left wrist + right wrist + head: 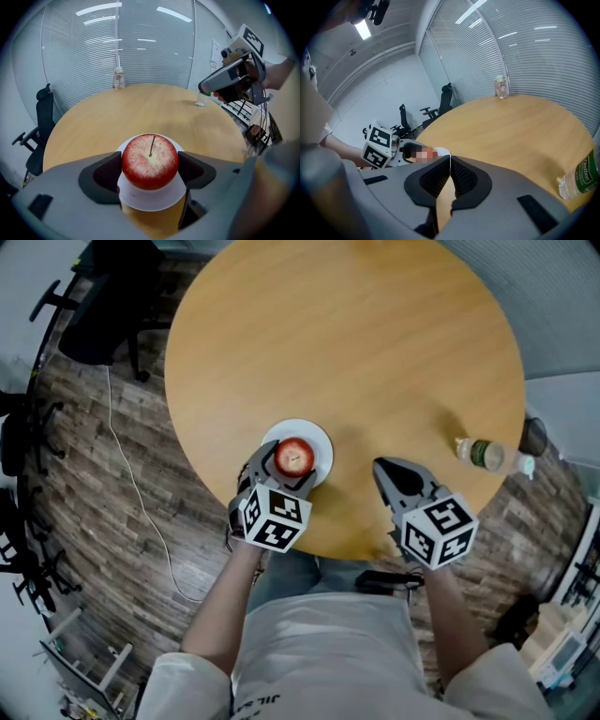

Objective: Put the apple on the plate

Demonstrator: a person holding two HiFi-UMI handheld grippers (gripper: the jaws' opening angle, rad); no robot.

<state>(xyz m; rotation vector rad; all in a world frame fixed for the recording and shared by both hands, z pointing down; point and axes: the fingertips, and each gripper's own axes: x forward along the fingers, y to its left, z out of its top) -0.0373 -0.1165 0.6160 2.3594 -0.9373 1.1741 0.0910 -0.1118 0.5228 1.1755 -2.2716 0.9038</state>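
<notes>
Nearly done: the left gripper (150, 165) clamps the apple (150, 154) over the plate (154, 201), only release remaining; the right gripper (449, 176) is closed, empty.

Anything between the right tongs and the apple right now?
Head view: only the rim of the plate and a bare strip of table separate the shut right tongs from the apple.

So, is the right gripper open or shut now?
Shut: in the right gripper view the right gripper has its two pads pressed together, with nothing between them.
</notes>
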